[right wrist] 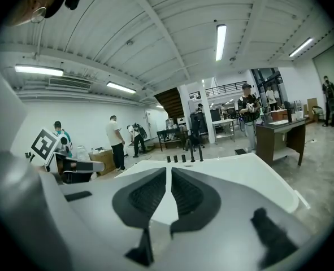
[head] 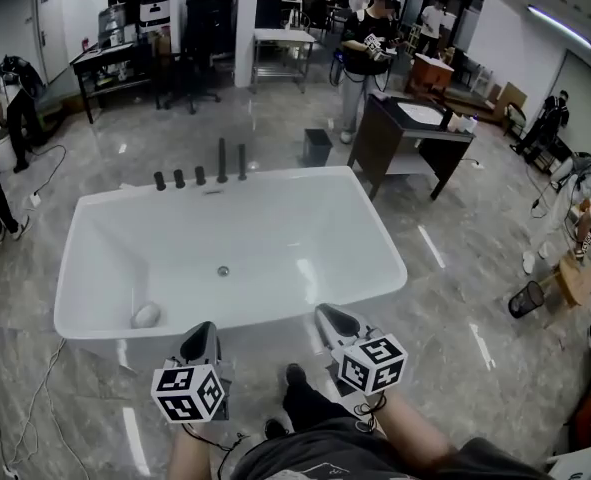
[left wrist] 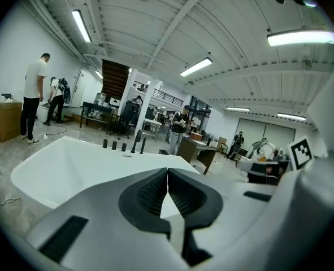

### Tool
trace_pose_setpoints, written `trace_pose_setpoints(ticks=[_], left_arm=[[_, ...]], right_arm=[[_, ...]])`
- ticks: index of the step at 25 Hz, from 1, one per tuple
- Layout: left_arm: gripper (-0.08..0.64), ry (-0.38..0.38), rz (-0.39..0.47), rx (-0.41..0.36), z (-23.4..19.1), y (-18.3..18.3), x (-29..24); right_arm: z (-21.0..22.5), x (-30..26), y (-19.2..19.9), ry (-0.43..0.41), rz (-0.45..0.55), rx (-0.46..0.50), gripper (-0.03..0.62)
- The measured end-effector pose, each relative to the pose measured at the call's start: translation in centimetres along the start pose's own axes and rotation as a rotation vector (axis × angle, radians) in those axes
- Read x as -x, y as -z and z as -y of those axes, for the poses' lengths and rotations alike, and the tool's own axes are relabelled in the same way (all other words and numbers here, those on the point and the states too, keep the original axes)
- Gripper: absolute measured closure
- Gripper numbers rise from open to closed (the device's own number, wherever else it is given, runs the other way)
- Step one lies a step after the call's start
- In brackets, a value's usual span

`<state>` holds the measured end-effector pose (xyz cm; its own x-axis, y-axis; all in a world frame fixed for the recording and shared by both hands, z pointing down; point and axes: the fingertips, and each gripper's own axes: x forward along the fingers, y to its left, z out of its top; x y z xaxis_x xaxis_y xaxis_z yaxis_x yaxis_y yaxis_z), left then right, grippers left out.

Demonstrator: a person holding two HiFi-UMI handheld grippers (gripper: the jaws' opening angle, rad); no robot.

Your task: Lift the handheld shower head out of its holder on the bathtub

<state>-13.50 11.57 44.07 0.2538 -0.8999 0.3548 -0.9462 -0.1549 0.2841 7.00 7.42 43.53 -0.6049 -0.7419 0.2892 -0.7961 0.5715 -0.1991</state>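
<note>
The white bathtub [head: 85, 268] fills the middle of the head view. On its far rim stands a row of black fittings: three short knobs [head: 179, 178] and two tall slim posts [head: 222, 160] [head: 242, 161]. I cannot tell which post is the handheld shower head. My left gripper [head: 203, 330] and right gripper [head: 327, 314] hover at the tub's near rim, far from the fittings, both shut and empty. In the left gripper view the jaws [left wrist: 168, 171] meet, with the fittings [left wrist: 134, 145] beyond. The right gripper [right wrist: 168, 170] is likewise shut, and its view shows the fittings [right wrist: 192, 154] across the tub.
A dark vanity with a sink [head: 405, 133] stands beyond the tub's right corner, a black bin [head: 317, 146] behind the tub. A small white round object [head: 146, 315] lies inside the tub near the drain [head: 223, 270]. Cables [head: 25, 408] run over the floor at left. Several people stand around.
</note>
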Motion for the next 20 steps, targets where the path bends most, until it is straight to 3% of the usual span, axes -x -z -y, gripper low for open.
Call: trace_pose_setpoints(ticks=[10, 20], left_arm=[[0.545, -0.033, 0.001, 0.001, -1.9, -1.0, -0.9], [0.545, -0.043, -0.003, -0.032, -3.3, -3.1, -6.4]], right_arm=[[0.6, -3.3, -0.8, -0.005, -0.006, 0.005, 0.561], [4.8, -8.4, -1.7, 0.005, -0.007, -0.009, 0.561]])
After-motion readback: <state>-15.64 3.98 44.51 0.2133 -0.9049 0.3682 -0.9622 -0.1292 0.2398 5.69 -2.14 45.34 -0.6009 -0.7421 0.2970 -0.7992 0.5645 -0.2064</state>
